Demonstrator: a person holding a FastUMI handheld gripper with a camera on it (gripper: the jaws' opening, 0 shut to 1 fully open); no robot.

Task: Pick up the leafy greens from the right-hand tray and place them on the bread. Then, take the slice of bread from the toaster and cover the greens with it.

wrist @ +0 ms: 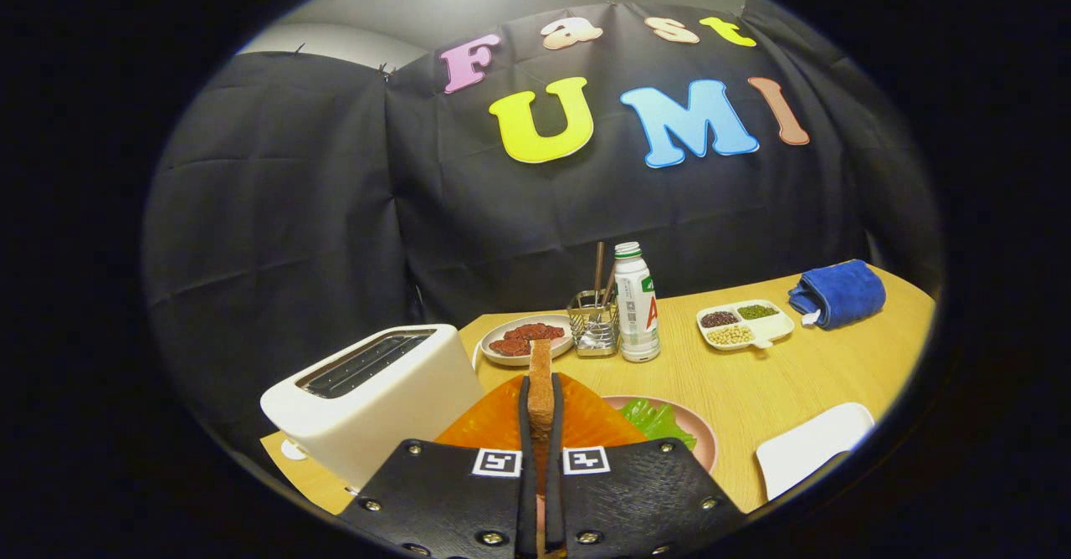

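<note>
The tool (pixel 540 425) is closed down to a narrow slot, both fingers pressing on a slice of bread (pixel 540 383) that stands on edge between them, its top poking up past the fingertips. Just under and beyond the fingers lies an orange ribbed mat (pixel 494 421), and beside it, to the right of the fingers, a pink plate (pixel 707 442) holds the leafy greens (pixel 657 421); whether any bread lies beneath the greens cannot be told. To the left of the fingers, near the bench's edge, stands the white toaster (pixel 376 392), its slots open to the ceiling. Farther back on the wooden bench (pixel 828 366) sits a plate of red slices (pixel 527 339), then a wire holder (pixel 594 325) with sticks in it, and a white bottle (pixel 637 304) with a green cap touching its side. Off to the right are a divided tray of beans (pixel 745 325), a folded blue cloth (pixel 837 293), and nearer, a white tray (pixel 816 446).
</note>
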